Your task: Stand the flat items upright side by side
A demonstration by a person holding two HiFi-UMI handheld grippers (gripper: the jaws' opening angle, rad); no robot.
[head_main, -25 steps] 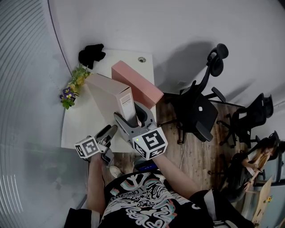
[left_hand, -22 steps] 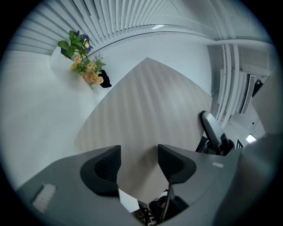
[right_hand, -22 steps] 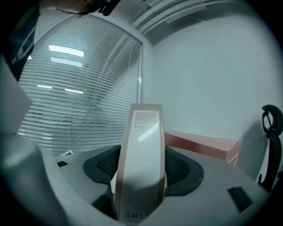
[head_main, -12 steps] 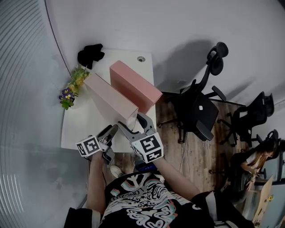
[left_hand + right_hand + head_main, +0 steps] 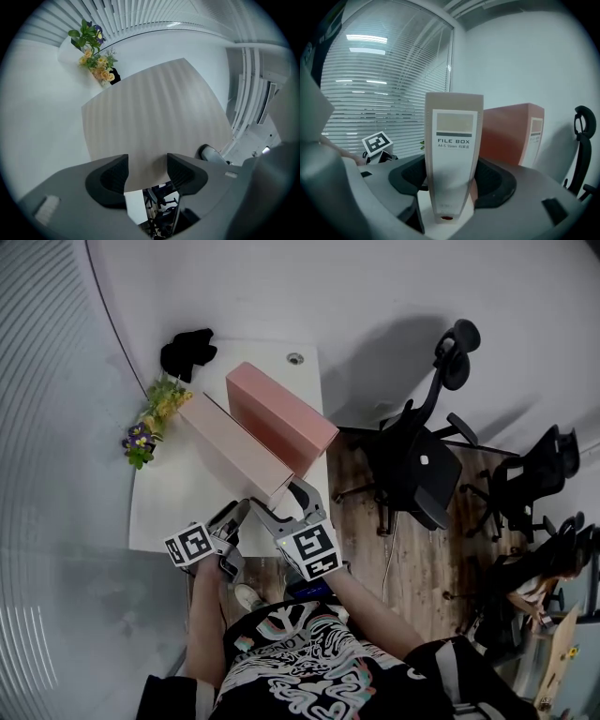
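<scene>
Clamping the narrow labelled end of the pale beige cardboard file box [image 5: 453, 154], the right gripper [image 5: 278, 500] is pressing both dark pads against its sides. That box is standing upright on the white table [image 5: 173, 498], just beside an upright salmon-pink file box [image 5: 281, 413] on its right. The left gripper [image 5: 146, 169] is hovering at the beige box's broad face, jaws spread apart and gripping nothing. A bunch of yellow and purple flowers [image 5: 153, 418] is sitting at the table's left edge.
</scene>
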